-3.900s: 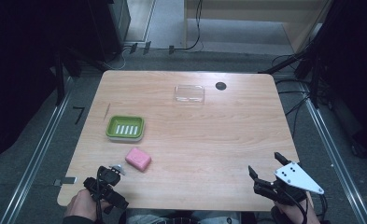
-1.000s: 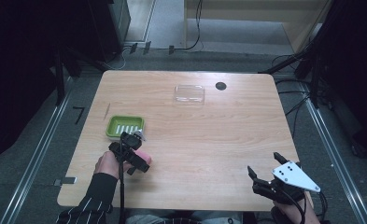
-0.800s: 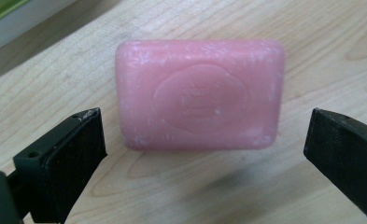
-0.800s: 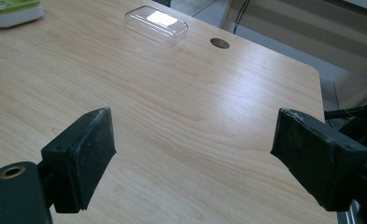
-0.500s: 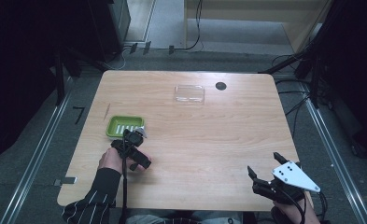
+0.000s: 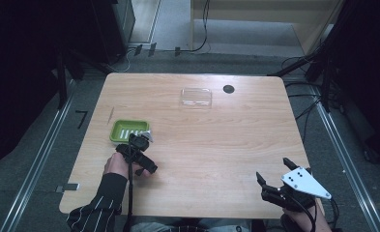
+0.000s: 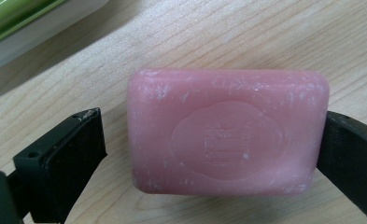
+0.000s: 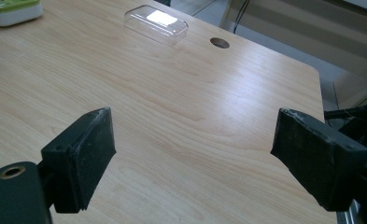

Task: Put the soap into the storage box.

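Note:
A pink soap bar [image 7: 228, 133] lies flat on the wooden table [image 6: 216, 140]. My left gripper [image 7: 209, 121] straddles it, open: the left jaw stands a small gap off the bar, and the right jaw is at its other end. In the high view the left gripper [image 6: 140, 159] and the hand cover the soap, just in front of a green soap dish [image 6: 128, 130]. My right gripper [image 6: 273, 169] hovers open near the front right edge, with nothing between its jaws [image 8: 194, 123].
A clear plastic lid [image 6: 196, 96] lies at the back middle, with a round cable hole [image 6: 228, 89] to its right. The green dish [image 7: 13, 14] is close beyond the soap. The lid [image 8: 156, 24] shows far ahead of the right gripper.
My left gripper has come forward from the table's front edge and settled over the pink soap, which is now hidden in the high view. The right gripper has stayed put.

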